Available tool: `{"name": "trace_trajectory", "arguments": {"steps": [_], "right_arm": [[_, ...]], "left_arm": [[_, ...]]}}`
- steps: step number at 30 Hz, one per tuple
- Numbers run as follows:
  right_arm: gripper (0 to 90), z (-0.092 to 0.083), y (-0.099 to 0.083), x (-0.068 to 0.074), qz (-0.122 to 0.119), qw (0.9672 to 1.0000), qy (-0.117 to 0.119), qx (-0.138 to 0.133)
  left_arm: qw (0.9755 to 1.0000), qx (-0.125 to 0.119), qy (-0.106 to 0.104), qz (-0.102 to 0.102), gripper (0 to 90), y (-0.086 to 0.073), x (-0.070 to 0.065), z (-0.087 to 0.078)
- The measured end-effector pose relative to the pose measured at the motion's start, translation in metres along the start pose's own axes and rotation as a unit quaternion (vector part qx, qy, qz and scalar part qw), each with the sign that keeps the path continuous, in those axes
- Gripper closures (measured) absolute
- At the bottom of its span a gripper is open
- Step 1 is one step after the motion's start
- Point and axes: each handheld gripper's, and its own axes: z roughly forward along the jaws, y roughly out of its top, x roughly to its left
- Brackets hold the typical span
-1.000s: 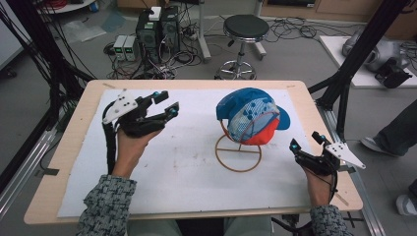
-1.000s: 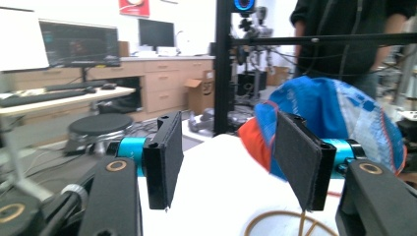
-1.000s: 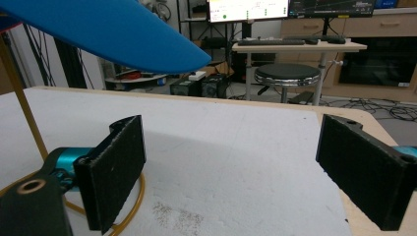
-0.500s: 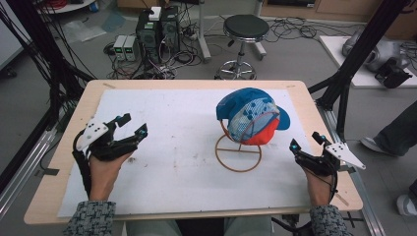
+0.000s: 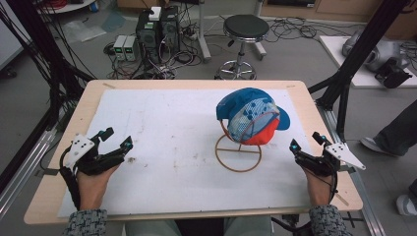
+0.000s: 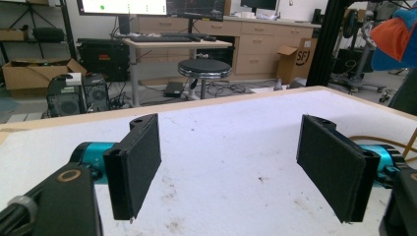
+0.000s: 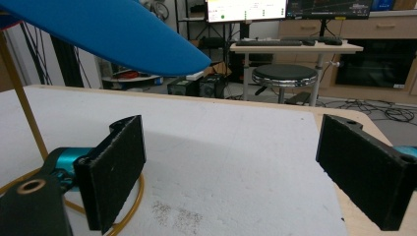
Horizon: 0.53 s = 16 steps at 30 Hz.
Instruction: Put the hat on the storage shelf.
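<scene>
A blue cap with a patterned mesh panel and an orange underside (image 5: 253,115) hangs on a gold wire stand (image 5: 238,155) right of the table's middle. My left gripper (image 5: 118,137) rests low near the front left, far from the cap. Its jaws have just been opening and stand wide in the left gripper view, where the left gripper (image 6: 235,167) has only white sheet between its pads. My right gripper (image 5: 304,140) sits just right of the stand's ring, open and empty. In the right gripper view the right gripper (image 7: 236,172) lies below the cap's blue brim (image 7: 98,29), with the stand's wire (image 7: 19,98) at the left.
A white sheet (image 5: 172,128) covers most of the wooden table (image 5: 93,91). A black stool (image 5: 246,29) and computer boxes (image 5: 157,27) stand on the floor beyond the far edge. Black frame posts (image 5: 354,64) rise at both sides.
My left hand has come down and toward the front left corner, away from the cap, and its jaws stand wider apart. The right hand and the cap have stayed put.
</scene>
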Motion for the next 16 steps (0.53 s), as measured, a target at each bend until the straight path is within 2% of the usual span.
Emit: {"name": "trace_trajectory", "arguments": {"steps": [12,14,16], "right_arm": [[10.7,0.0000,-0.0003,0.0008,0.000,1.0000,0.003,-0.001],[10.7,-0.0005,-0.0002,0.0007,-0.002,1.0000,0.002,0.000],[10.7,-0.0005,-0.0004,0.0003,-0.003,1.0000,0.002,0.001]], "left_arm": [[1.0000,0.005,0.007,0.003,24.8,-0.0028,0.0016,-0.0008],[0.9999,0.010,0.010,0.005,24.7,-0.0035,0.0025,-0.0007],[0.9997,0.023,0.011,-0.002,24.5,-0.0053,0.0051,0.0002]]}}
